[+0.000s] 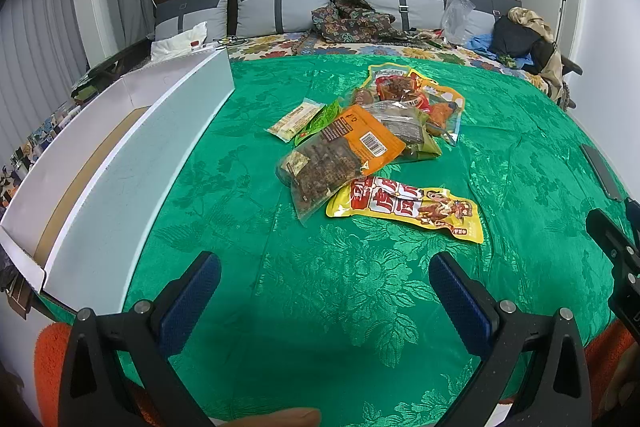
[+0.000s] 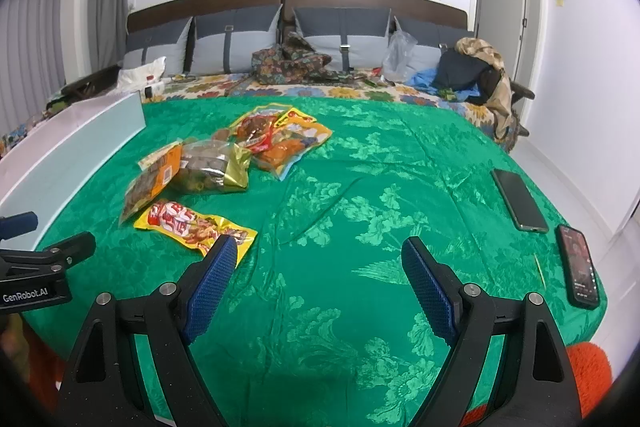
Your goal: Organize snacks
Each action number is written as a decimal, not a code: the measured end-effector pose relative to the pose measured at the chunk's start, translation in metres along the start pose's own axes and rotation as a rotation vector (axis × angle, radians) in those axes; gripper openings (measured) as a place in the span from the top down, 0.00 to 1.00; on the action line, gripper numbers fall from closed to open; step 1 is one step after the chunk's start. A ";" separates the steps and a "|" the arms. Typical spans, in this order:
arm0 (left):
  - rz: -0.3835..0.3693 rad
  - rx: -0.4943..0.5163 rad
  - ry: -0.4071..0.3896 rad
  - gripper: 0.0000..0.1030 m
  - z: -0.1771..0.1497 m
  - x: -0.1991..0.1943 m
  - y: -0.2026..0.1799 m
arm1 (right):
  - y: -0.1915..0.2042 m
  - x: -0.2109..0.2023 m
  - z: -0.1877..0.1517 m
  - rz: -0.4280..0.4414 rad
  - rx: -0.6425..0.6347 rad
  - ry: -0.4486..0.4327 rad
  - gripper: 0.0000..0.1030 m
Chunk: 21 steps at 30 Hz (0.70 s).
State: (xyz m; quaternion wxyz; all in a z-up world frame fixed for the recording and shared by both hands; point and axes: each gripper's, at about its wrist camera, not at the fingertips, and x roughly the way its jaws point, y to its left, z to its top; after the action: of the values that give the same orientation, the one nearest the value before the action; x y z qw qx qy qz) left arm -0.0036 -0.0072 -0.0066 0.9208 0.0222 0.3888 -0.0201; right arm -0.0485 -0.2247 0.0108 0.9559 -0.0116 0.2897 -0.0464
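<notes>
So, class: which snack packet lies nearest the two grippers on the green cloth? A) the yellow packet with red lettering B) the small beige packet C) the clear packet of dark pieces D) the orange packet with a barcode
A: the yellow packet lies at the near edge of the pile, closest to both open grippers, left gripper and right gripper.

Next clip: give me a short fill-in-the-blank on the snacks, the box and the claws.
1. The snack packets lie on a ____ cloth.
2. The packet nearest the claws is mostly ____.
3. The left claw and right claw are both ____.
4. The white box sits to the ____ of the snacks.

Missing words: green; yellow; open; left
</notes>
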 end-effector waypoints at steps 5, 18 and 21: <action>-0.001 0.001 0.001 0.00 -0.001 0.000 0.000 | 0.001 0.000 -0.001 0.001 0.000 0.001 0.16; -0.010 -0.007 0.036 0.00 -0.006 0.010 0.005 | -0.002 0.003 -0.006 0.002 0.002 0.011 0.16; -0.029 -0.028 0.084 0.00 -0.010 0.024 0.014 | -0.003 0.004 -0.006 0.002 0.001 0.014 0.16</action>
State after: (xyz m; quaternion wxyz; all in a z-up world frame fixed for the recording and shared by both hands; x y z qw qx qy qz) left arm 0.0069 0.0071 -0.0300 0.9036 0.0047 0.4275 -0.0270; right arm -0.0484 -0.2277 0.0035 0.9540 -0.0106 0.2963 -0.0454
